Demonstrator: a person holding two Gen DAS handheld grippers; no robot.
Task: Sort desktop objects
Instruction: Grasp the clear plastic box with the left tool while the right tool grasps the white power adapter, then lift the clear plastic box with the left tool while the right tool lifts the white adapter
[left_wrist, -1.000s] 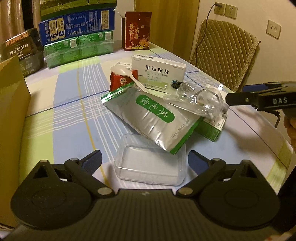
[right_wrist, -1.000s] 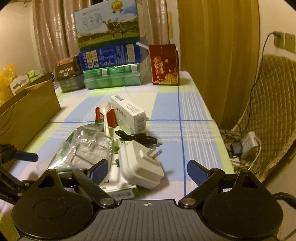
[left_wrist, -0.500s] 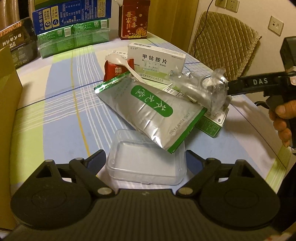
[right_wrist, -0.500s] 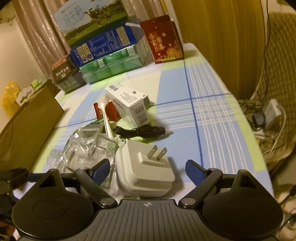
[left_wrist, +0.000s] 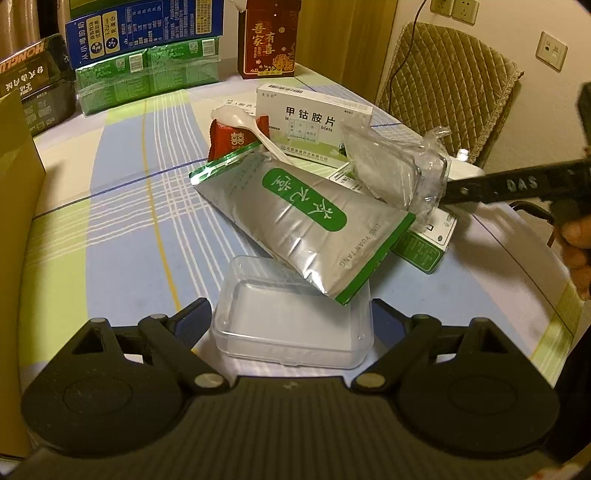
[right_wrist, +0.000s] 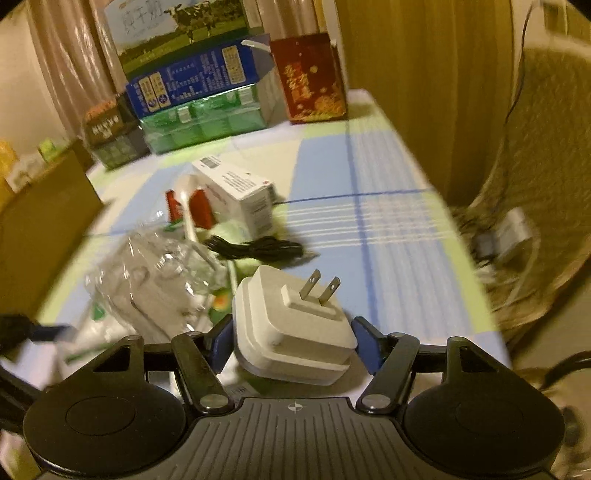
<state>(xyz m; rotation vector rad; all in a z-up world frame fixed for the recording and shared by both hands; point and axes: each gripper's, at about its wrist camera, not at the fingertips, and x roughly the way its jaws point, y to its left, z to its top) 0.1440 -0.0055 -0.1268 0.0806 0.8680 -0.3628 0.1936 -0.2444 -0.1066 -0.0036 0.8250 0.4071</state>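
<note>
Gripping white charger (right_wrist: 293, 325) between right tongs (right_wrist: 291, 343) | left tongs (left_wrist: 293, 321) spread, flanking clear box (left_wrist: 295, 328)

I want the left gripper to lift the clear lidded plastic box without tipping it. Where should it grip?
Grip the clear lidded plastic box across its short side walls, coming in low from the near edge. The left gripper already straddles it, and the silver-green foil pouch overhangs its far corner.
</note>
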